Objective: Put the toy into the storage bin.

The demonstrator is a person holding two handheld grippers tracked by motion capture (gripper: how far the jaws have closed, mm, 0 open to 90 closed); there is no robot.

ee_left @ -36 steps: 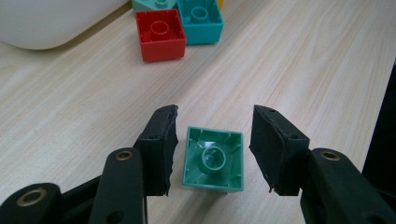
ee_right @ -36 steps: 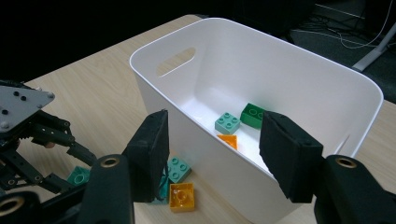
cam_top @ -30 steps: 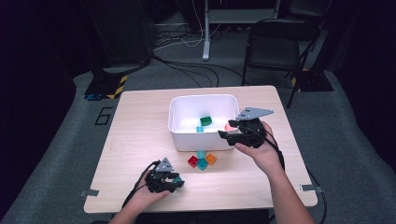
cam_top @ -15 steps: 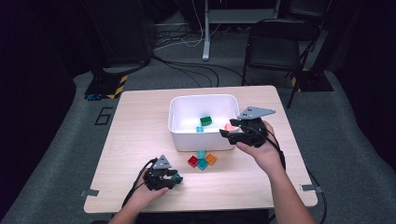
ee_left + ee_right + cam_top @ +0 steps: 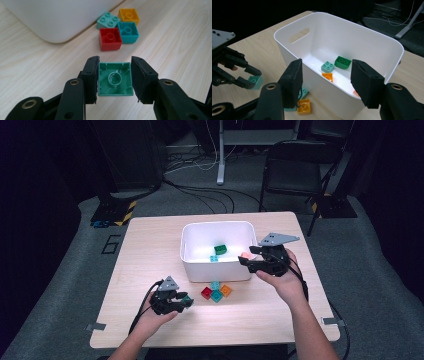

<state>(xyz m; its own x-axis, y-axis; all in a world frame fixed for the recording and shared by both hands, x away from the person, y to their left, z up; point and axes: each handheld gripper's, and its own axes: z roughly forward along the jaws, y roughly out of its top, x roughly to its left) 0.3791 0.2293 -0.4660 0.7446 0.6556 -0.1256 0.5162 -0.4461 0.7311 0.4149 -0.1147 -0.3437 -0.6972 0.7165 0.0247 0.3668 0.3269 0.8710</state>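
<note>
While my left gripper (image 5: 115,80) clamps the green brick (image 5: 115,78) between its black jaws, I see the brick's hollow underside facing the camera, its round tube in the middle; it is square, glossy plastic, with no long axis to speak of. The jaws have just been closing and now press its two side walls. From above, gripper and brick sit over the pale wood-grain table (image 5: 150,250) at about seven o'clock of the smooth white bin (image 5: 190,262). At twelve o'clock beyond the jaws lie red (image 5: 110,39), teal (image 5: 128,32), mint (image 5: 108,21) and orange (image 5: 129,15) bricks. My right gripper (image 5: 327,80) holds nothing, jaws apart over the bin's rim.
</note>
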